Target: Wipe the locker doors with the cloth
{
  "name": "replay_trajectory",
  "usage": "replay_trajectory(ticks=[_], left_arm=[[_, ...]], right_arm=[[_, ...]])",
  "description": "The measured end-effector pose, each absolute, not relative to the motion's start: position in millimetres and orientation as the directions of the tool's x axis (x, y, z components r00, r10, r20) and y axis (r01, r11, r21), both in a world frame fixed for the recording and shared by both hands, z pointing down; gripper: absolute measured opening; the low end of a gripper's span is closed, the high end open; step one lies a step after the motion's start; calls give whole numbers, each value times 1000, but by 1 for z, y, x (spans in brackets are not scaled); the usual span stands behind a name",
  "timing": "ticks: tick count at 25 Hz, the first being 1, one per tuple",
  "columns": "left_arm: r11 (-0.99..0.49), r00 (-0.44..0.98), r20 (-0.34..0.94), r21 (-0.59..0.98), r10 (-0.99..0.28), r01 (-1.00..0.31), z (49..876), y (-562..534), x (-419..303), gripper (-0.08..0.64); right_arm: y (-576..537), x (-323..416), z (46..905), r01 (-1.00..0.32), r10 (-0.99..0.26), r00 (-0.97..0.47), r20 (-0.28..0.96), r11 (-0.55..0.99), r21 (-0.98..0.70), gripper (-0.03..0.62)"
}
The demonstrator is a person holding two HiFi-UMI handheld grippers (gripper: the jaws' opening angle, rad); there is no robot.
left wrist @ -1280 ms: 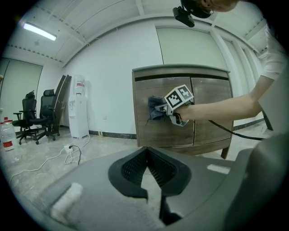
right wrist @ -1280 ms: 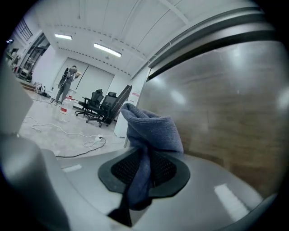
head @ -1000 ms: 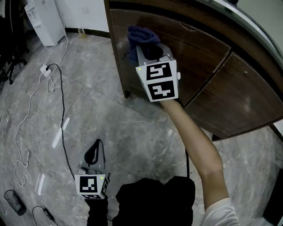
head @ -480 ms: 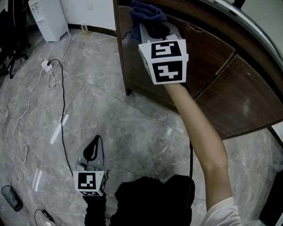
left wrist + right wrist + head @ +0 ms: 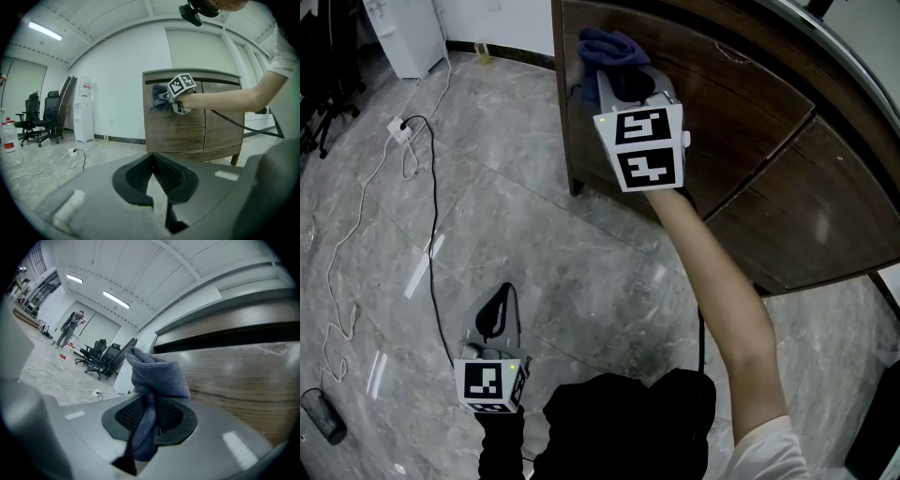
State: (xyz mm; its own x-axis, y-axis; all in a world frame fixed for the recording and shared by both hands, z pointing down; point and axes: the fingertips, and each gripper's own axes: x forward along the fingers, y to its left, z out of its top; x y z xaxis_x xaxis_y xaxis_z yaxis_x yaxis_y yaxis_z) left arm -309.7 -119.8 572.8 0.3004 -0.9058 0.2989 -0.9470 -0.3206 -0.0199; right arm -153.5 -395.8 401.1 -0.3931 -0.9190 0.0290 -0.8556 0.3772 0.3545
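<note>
Right hand-held gripper (image 5: 150,412) — clamped on the blue cloth (image 5: 157,373) — at the locker door (image 5: 727,98); left hand-held gripper (image 5: 153,172) closed, empty.

The right gripper (image 5: 624,86) holds a blue cloth (image 5: 604,47) against the locker door (image 5: 731,103); the left gripper (image 5: 494,317) hangs low.

Grey marble floor (image 5: 553,253) — white walls (image 5: 117,84), office chairs (image 5: 36,118)

No words or numbers can be read. The cubes on the left gripper (image 5: 495,323) and the right gripper (image 5: 623,84) carry only black-and-white square marker patterns. The white water dispenser (image 5: 85,108), at nine o'clock in the left gripper view, bears a red mark too small to read.
</note>
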Motion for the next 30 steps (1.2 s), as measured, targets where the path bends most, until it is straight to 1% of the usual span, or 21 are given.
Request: replay_trajectory(ticks=[11,22,30], left_arm=[[-295,271,312,-31,-911,-955,583,-124,-324,2],[-277,251,331,-34,-910,-960,591,-127,-331,2],[-255,232,352,-22,-907,-967,594,-125,-339,2]], right_arm=[[-401,-163,504,-844,-906,-393,159,423,329,72],[-403,-174,602,-811,-863,-400,309,490,319,72],[-406,-185,670,-814,-826,-393,404,517,265,72]])
